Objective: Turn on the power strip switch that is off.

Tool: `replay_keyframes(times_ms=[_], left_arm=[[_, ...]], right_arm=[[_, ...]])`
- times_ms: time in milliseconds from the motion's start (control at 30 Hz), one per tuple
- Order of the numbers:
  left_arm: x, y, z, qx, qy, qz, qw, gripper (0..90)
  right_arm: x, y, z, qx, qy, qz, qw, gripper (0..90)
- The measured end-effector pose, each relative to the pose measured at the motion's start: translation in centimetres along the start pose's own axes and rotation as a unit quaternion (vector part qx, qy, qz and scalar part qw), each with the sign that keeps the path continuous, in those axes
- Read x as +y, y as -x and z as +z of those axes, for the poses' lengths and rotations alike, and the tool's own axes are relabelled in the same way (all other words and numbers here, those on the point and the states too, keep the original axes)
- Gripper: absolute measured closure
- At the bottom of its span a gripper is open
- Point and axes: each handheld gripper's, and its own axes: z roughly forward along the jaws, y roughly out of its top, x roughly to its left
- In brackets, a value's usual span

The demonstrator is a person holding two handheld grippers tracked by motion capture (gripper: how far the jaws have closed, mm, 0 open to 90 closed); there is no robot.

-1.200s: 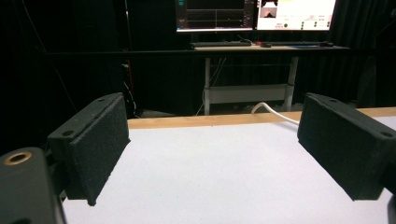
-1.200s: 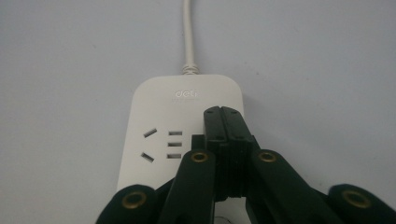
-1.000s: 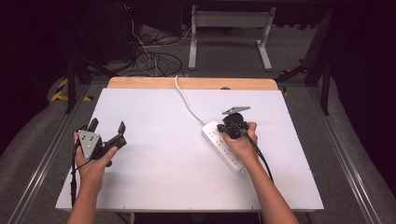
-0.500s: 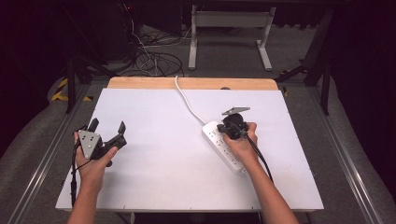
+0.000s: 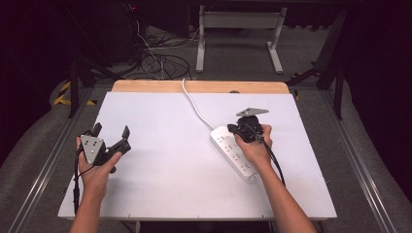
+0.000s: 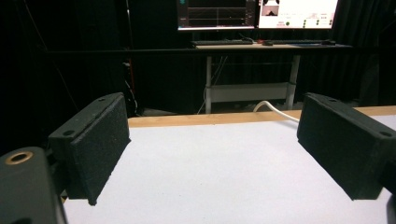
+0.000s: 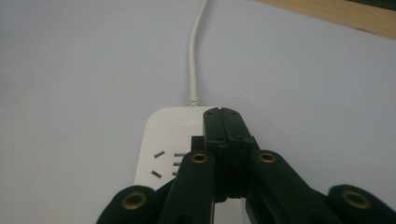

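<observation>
Two grippers up | right gripper (image 5: 236,129) jaws closed, empty, tips at cord end of strip (image 5: 234,152) mid-table (image 5: 160,194) | left gripper (image 5: 111,135) jaws wide, idle | sockets empty; work likely just starting

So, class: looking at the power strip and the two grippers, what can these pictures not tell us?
- Right gripper view: the shut right gripper covers the power strip beneath its tips, so contact is unclear.
- High view: the hand hides the strip's middle sockets.
- High view: the white cable runs past the table's far edge; its plug is unseen.
</observation>
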Motion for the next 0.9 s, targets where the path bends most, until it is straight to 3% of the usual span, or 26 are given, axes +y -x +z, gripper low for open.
replay_keyframes(times_ms=[233,333,433,567,767,900], left_arm=[[0.0,0.1,0.0,-0.002,0.001,0.002,1.0000,9.9],[0.0,0.0,0.0,-0.001,0.000,0.001,1.0000,9.9],[0.0,0.0,0.0,0.001,0.001,0.001,1.0000,9.9],[0.0,0.2,0.0,-0.004,0.001,-0.001,1.0000,10.0],[0.0,0.1,0.0,-0.001,0.001,0.000,1.0000,10.0],[0.0,0.2,0.0,-0.002,0.002,-0.002,1.0000,10.0]], right_arm=[[-0.2,0.4,-0.9,-0.007,0.021,-0.001,0.9998,90.0],[-0.3,0.7,-1.8,-0.006,0.056,-0.006,0.9984,90.0],[-0.4,0.9,-3.2,-0.020,0.105,-0.025,0.9940,90.0],[-0.6,1.3,-4.7,-0.030,0.147,-0.027,0.9883,90.0],[-1.3,2.5,-6.6,-0.035,0.193,-0.001,0.9806,90.0],[-2.1,3.6,-8.3,-0.048,0.215,0.003,0.9755,89.5]])
